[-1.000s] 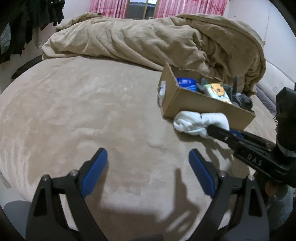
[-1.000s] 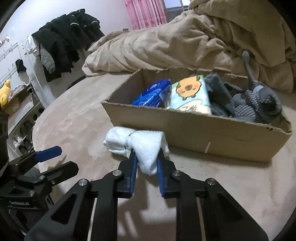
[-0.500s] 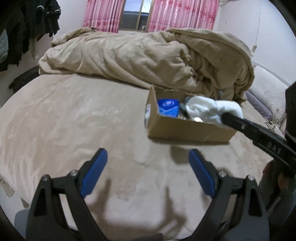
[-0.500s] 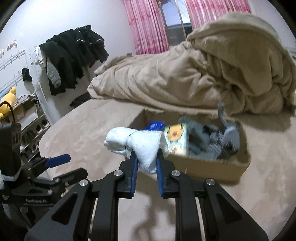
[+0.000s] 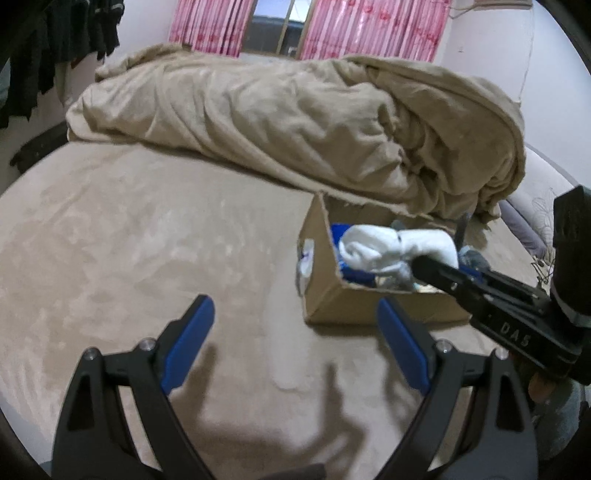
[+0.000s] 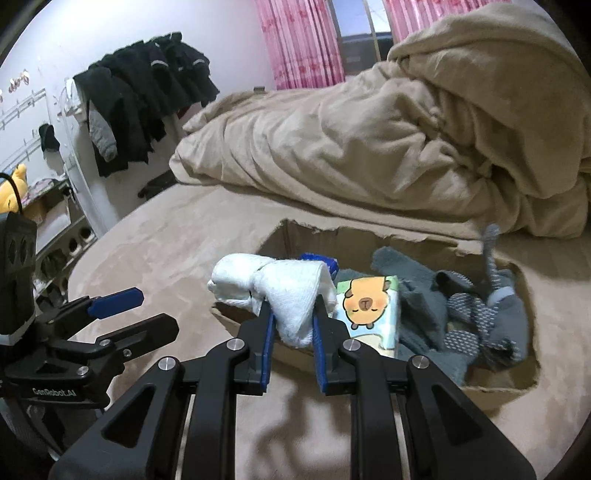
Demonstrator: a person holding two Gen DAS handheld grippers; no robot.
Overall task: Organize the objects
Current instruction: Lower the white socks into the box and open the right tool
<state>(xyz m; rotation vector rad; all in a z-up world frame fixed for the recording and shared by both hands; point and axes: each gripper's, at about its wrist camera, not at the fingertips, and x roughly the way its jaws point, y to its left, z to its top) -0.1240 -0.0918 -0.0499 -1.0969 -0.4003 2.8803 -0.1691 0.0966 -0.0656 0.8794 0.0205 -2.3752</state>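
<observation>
My right gripper [image 6: 293,314] is shut on a rolled white cloth [image 6: 271,288] and holds it in the air over the near left corner of an open cardboard box [image 6: 491,397]. Inside the box lie a blue packet [image 6: 319,260], a tissue pack with a cartoon animal [image 6: 371,314] and grey knitted items [image 6: 476,317]. In the left wrist view the white cloth [image 5: 395,247] hangs above the box [image 5: 369,306], pinched by the right gripper [image 5: 421,264]. My left gripper [image 5: 293,325] stands open over the bare beige bed, nothing between its blue pads.
A crumpled beige duvet [image 5: 295,118] is heaped along the far side of the bed, just behind the box. Dark clothes [image 6: 140,110] hang on a rack at the left wall, with shelves below. Pink curtains [image 5: 369,29] frame a window beyond.
The right gripper has lifted the white cloth off the bed in front of the box and carried it up over the box's opening. The left gripper stayed open and drew back a little.
</observation>
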